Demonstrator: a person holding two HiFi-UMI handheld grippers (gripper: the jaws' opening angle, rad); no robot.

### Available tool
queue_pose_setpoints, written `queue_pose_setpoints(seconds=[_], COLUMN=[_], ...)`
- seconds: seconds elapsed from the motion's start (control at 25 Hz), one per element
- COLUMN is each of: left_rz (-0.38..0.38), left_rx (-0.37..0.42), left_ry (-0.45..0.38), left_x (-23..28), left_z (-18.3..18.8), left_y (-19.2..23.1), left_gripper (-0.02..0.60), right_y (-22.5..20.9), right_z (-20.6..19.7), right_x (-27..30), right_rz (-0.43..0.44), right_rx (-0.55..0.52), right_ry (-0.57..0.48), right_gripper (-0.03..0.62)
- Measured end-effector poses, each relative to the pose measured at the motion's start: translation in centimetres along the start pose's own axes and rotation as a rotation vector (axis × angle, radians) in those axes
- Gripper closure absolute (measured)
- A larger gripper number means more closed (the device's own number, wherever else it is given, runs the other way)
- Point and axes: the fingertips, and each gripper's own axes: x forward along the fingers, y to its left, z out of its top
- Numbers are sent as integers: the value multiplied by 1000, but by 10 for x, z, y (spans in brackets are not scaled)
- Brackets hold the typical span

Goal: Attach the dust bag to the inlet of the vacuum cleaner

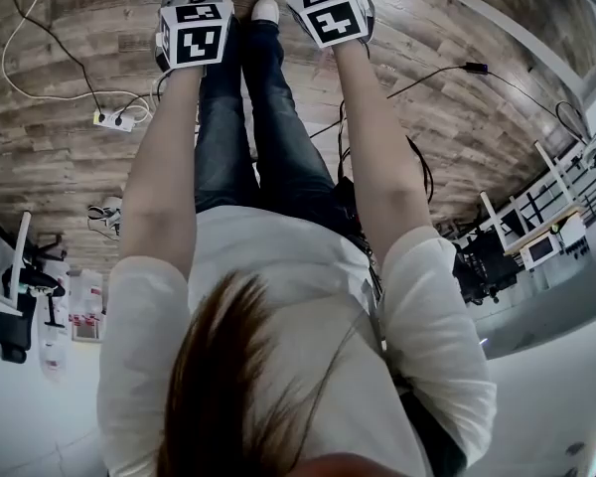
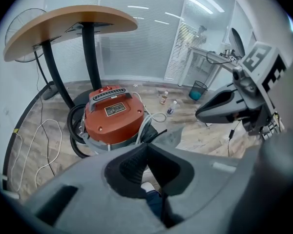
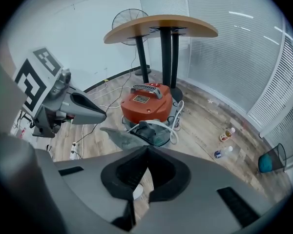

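Observation:
The vacuum cleaner (image 2: 113, 116) has an orange lid, a black handle and a black hose, and stands on the wood floor at a table's foot; it also shows in the right gripper view (image 3: 146, 104). A grey dust bag (image 2: 178, 135) sticks out past my left gripper (image 2: 147, 144), whose jaws are shut on its edge. My right gripper (image 3: 146, 147) is likewise shut on the dust bag (image 3: 118, 135), which hangs in front of the vacuum. In the head view only the marker cubes of both grippers show, side by side above the person's legs.
A round wooden table (image 3: 161, 26) on black legs stands over the vacuum, a fan (image 3: 124, 18) behind it. Two bottles (image 3: 227, 133) and a blue bin (image 3: 271, 162) are on the floor to the right. A power strip (image 1: 114, 119) and cables lie near the person's feet.

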Motion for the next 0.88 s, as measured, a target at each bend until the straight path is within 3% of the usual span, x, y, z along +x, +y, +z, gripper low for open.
queue_pose_setpoints(seconds=[0.48,0.72,0.88], left_rz=[51,38,32], left_rx=[-123,-127,-126], left_ry=[-1,-19,-61], left_x=[-26,-41,-55], left_z=[18,35,49], left_y=[18,11,8], left_gripper=[565,565,565], right_y=[-5,-3,3], right_z=[38,60,72], right_x=[-25,-39,-54], right_rz=[-27,-40,-44], right_rx=[4,47,13], right_ry=[-17,-55,-80], right_gripper=[592,592,592])
